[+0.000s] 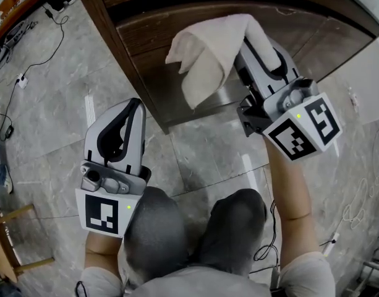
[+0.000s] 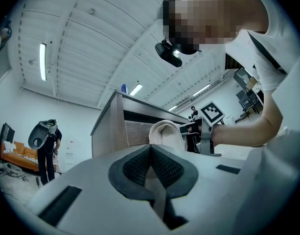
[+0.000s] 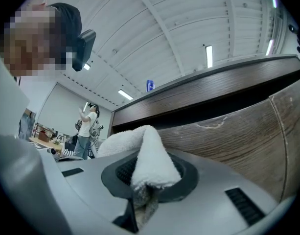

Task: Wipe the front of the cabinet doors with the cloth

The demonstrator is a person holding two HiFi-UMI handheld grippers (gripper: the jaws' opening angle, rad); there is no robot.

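We look down on a grey tiled floor (image 1: 47,104) that fills most of the head view. A dark wooden cabinet (image 1: 146,36) stands across the top, its corner edge running down toward the middle. In the right gripper view, one grained door (image 3: 238,131) of the cabinet rises close in front of the camera, under a darker overhanging top.

Below, our knees (image 1: 195,228) in grey trousers sit at the bottom centre, with a bare forearm reaching out on each side.

The right tool (image 1: 257,48) is raised toward the cabinet front. Its jaws are clamped on a white cloth (image 1: 204,51). The cloth (image 3: 150,160) is pinched between the dark pads and folds up over the tool's tip. From there it droops to the left, in front of the wood (we cannot tell whether it actually touches the door).

The left tool (image 1: 130,107) is held lower, over the floor just beside the cabinet's corner. In its own view the pads of the left tool (image 2: 150,153) meet with nothing between them. That view also shows the cloth (image 2: 165,133) beyond them, in front of the cabinet (image 2: 110,126).

Thin cables (image 1: 34,60) trail over the tiles at upper left, and part of a wooden stool (image 1: 10,240) shows at the lower left edge.
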